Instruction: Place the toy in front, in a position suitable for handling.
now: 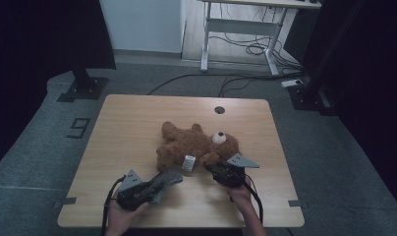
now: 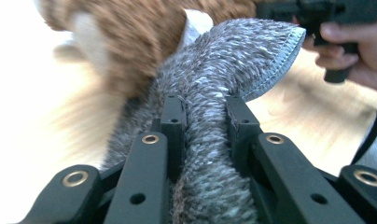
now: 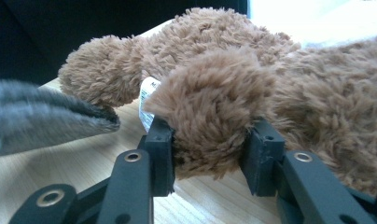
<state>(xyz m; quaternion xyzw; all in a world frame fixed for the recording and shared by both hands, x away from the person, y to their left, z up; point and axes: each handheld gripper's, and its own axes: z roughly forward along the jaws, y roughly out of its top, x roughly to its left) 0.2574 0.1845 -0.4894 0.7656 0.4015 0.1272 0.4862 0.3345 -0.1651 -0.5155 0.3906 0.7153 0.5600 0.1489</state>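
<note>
The left hand-held gripper (image 1: 163, 183) is pinching a grey knitted sock (image 2: 233, 84) around its middle, so the open cuff of the sock sticks out beyond the jaw tips, toward the teddy bear (image 1: 196, 145). The right hand-held gripper (image 1: 212, 168) is closed on one paw (image 3: 210, 112) of the bear, with the brown fur bulging out between the two jaws. The bear lies on its back on the bench (image 1: 127, 128), just ahead of both grippers; its long axis runs across, with the head (image 1: 225, 142) in front of the right hand-held gripper and the legs ahead of the left one. A white label (image 1: 188, 162) hangs between the two grippers. I judge the bear to be light and very soft, so the paw will squash and bend in the grip; it is better to hold deep on the limb, not at the loose fur. The sock is limp and stretchy, and its cuff will probably collapse unless one edge is held.
</note>
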